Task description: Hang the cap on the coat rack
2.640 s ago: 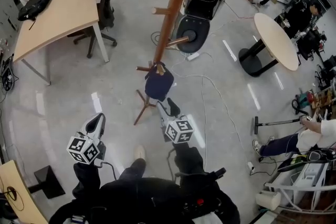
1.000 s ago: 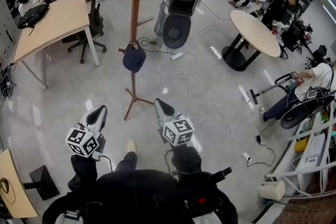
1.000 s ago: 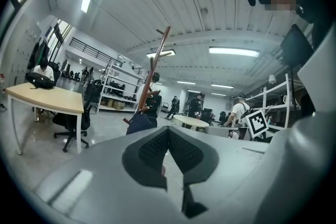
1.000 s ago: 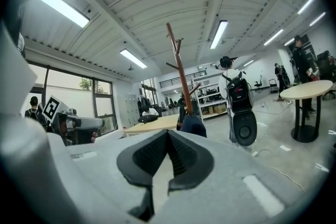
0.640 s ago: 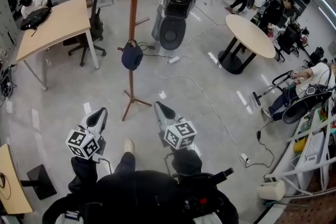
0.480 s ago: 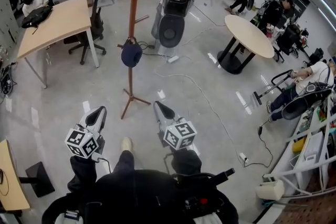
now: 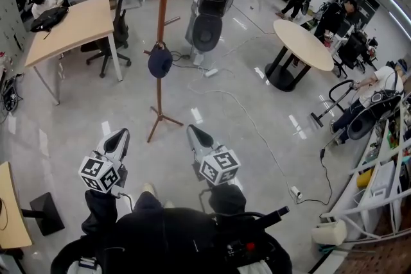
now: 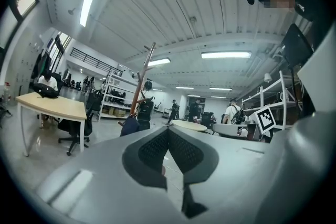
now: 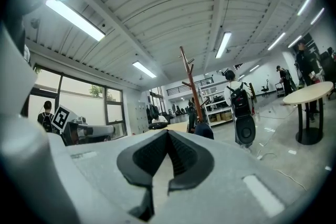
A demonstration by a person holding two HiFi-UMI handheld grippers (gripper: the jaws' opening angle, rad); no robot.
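Head view: looks from above, forward and steeply down, past left gripper (image 7: 117, 137) and right gripper (image 7: 194, 135) close below, toward rack (image 7: 164, 9) farther off. Gripper views: sit low, look level along own jaws, very near them. Share rack, cap (image 7: 160, 63), round table (image 7: 302, 42).

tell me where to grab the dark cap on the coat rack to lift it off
Probably pinch the cap by its rounded lower part, coming in level from the near, open-floor side. It hangs low on the coat rack pole, with its bulge toward that side and its top caught on the rack. A low grip lifted upward should free it.
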